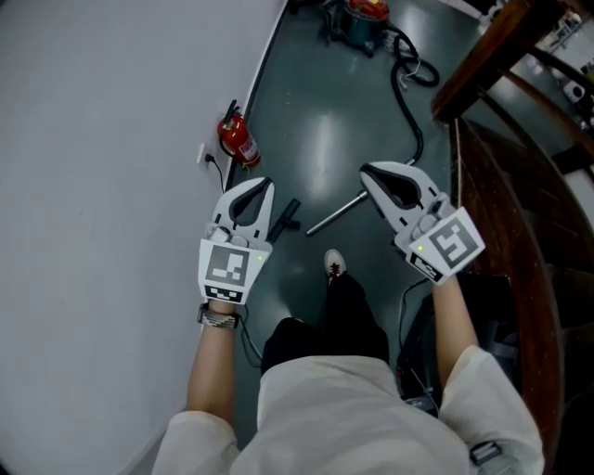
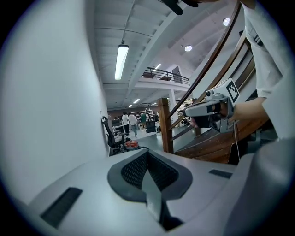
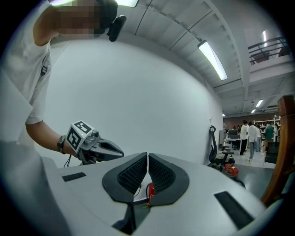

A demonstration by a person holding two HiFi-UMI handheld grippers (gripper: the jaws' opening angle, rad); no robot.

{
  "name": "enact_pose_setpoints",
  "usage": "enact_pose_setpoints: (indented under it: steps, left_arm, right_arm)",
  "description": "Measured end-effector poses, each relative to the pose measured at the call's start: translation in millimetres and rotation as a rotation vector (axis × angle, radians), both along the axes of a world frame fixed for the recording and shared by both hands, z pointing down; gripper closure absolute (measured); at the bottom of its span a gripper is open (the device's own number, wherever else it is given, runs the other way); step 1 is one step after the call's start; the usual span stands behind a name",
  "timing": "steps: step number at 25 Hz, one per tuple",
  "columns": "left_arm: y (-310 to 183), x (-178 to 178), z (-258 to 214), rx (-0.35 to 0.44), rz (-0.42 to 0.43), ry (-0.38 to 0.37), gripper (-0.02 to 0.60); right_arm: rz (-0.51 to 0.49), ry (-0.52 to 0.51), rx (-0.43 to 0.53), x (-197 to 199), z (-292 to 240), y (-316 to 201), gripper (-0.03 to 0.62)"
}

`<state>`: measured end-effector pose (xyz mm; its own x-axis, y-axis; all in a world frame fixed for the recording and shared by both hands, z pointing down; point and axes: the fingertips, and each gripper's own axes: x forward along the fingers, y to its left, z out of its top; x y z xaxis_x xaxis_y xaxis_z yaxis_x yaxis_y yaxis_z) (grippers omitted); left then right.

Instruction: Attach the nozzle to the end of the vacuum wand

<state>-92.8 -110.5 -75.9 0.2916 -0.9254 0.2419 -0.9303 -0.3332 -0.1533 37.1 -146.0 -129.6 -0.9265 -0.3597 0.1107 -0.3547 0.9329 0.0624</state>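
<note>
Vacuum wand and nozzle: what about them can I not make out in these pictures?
- nozzle, head view: small and dark, shape unclear; its lower end lies at the edge of the left gripper.
- vacuum wand, head view: upper end hidden behind the right gripper.
- vacuum, head view: cut off by the top edge.
- Both gripper views: neither shows vacuum wand or nozzle.

1. My left white plastic gripper (image 1: 266,186) has black ribbed pads and a white cube with black square marks (image 1: 227,267).
2. My right white plastic gripper (image 1: 368,173) looks the same, plus a tiny green light (image 1: 419,249).
3. I wear a white short-sleeved shirt (image 1: 325,408), black trousers (image 1: 327,320), a white shoe (image 1: 334,265) and a dark wrist band (image 1: 219,318).
</note>
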Motion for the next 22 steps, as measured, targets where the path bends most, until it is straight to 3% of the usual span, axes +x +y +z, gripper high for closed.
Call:
enact_pose_setpoints:
  steps: [22]
  left_arm:
    - [-43,-5,184,-0.026,-0.033,-0.028,0.583]
  right_arm:
    - [0.018,-0.013,-0.016,7,186,-60,0.565]
